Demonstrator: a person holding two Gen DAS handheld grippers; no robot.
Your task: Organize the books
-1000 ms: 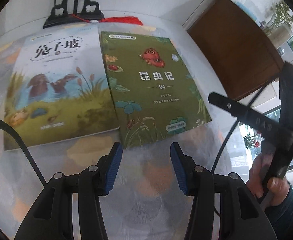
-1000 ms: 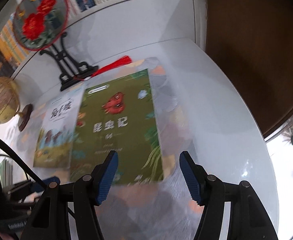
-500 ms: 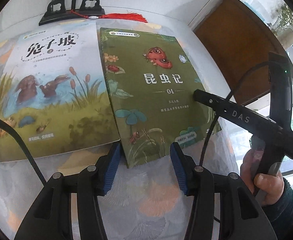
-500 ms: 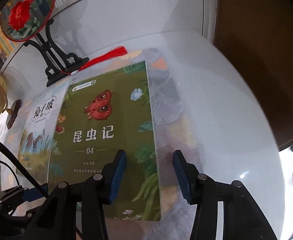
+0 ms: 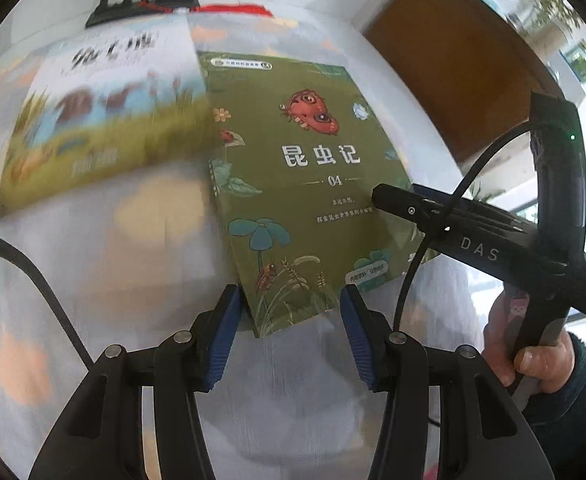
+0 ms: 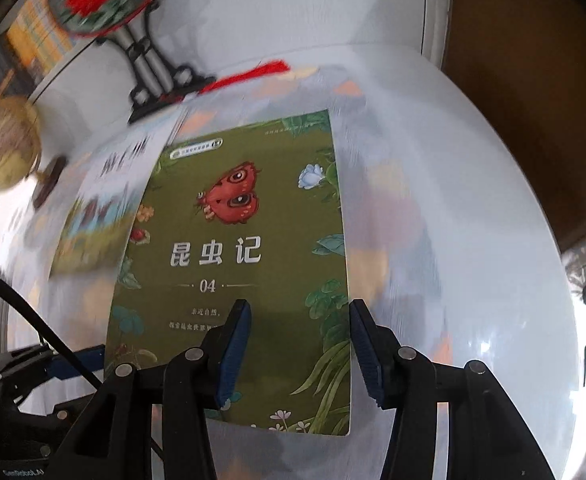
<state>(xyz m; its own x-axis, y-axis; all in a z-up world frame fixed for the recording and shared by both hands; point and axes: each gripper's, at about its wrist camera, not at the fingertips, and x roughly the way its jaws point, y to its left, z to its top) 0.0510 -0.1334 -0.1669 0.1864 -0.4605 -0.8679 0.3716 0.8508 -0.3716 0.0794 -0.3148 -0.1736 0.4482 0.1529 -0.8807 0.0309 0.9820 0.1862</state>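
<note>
A green insect book (image 5: 313, 200) lies on the white table (image 5: 133, 360); its near-left corner sits between the blue pads of my left gripper (image 5: 291, 304), whose jaws stand apart. A pale rabbit book (image 5: 105, 120) lies further back on the left, blurred. In the right wrist view my right gripper (image 6: 299, 320) hovers low over the green book (image 6: 233, 248). Its jaws are opening, one finger over the cover, the other at the right edge. Its black fingers (image 5: 393, 200) reach over the book from the right. Neither gripper pinches the book.
A black fan stand (image 5: 145, 0) with a red tassel (image 6: 253, 74) stands at the table's back, a small globe (image 6: 5, 148) at the far left. Brown wooden furniture (image 5: 453, 60) borders the table on the right. A person's hand (image 5: 533, 356) holds the right gripper's handle.
Both grippers closed in on the green book, which then shifted away from the rabbit book along with them. The right jaws stand narrower than a second ago.
</note>
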